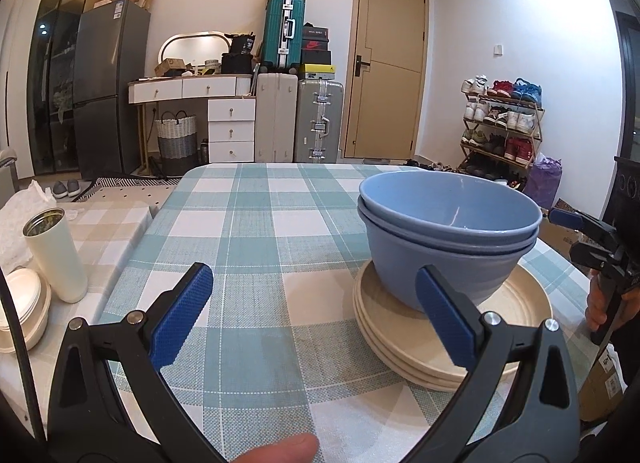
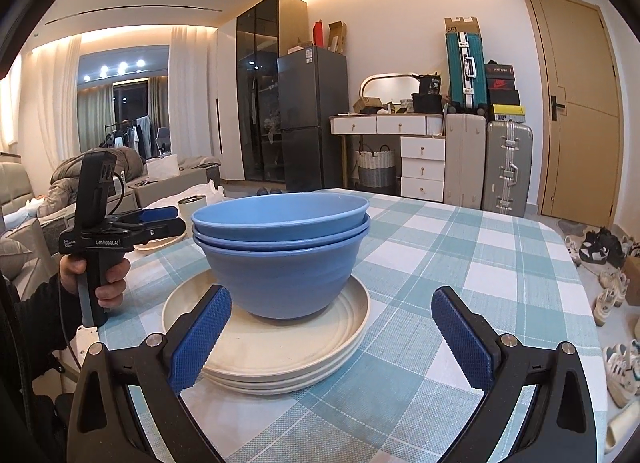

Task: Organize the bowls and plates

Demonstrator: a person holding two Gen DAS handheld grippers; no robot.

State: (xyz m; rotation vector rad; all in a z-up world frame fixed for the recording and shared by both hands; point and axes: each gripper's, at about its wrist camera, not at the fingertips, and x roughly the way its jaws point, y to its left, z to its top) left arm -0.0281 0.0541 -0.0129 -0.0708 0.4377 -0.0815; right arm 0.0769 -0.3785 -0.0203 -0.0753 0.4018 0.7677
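Checked teal-and-white cloth covers the table (image 1: 256, 223), with a dresser, three suitcases, a fridge and a door along the far wall. Three blue bowls (image 2: 280, 247) sit nested, upright, on a stack of three cream plates (image 2: 280, 359). That pile lies just ahead of the right gripper (image 2: 330, 337), behind its left finger, and ahead-right of the left gripper (image 1: 316, 321), behind its right finger. Both grippers are spread wide and hold nothing. Off the left gripper's left side stand one white tumbler (image 1: 56, 255) and some cream lidded containers (image 1: 24, 307).
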